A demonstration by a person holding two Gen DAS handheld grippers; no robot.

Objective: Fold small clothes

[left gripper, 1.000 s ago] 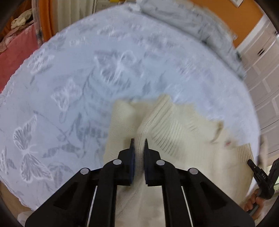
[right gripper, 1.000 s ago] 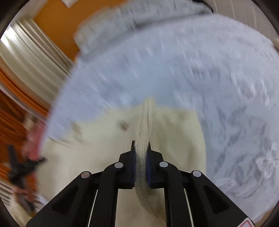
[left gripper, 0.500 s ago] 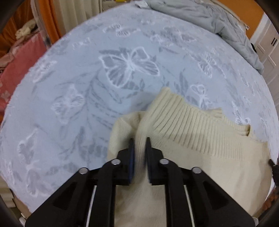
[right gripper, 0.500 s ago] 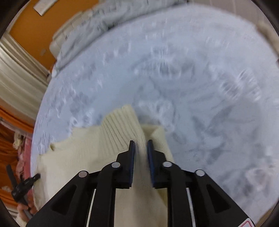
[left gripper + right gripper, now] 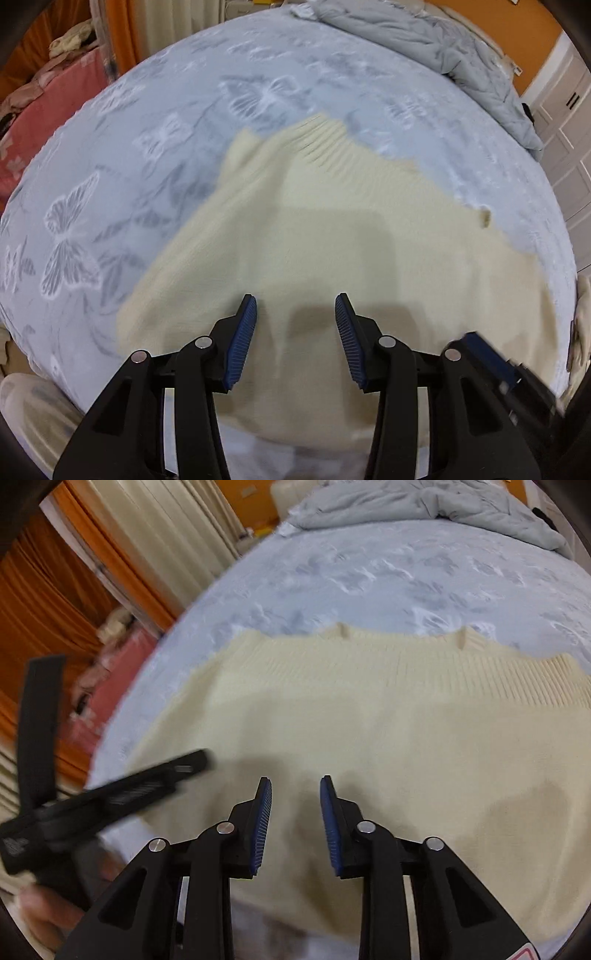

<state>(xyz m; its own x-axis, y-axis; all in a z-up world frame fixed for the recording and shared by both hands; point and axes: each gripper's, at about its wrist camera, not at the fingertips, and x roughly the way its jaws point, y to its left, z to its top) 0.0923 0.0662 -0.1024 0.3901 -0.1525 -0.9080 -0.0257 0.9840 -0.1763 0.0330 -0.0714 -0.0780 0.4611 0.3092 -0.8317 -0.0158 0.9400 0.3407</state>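
A cream knitted sweater (image 5: pixel 332 236) lies spread flat on the pale blue butterfly bedspread (image 5: pixel 147 155), ribbed hem at the far side. It also shows in the right wrist view (image 5: pixel 369 716). My left gripper (image 5: pixel 295 306) is open and empty, just above the near part of the sweater. My right gripper (image 5: pixel 295 786) is open and empty over the sweater too. The left gripper appears blurred at the left of the right wrist view (image 5: pixel 110 790), and the right one at the lower right of the left wrist view (image 5: pixel 502 365).
A rumpled grey quilt (image 5: pixel 461 55) lies at the far end of the bed (image 5: pixel 424 513). Pink bedding (image 5: pixel 37 125) and orange curtains (image 5: pixel 48 602) are to the left, white cupboard doors (image 5: pixel 565 122) to the right.
Both grippers let go of the sweater's hem and opened. They pulled back toward the near edge, and the sweater now lies flat and spread out.
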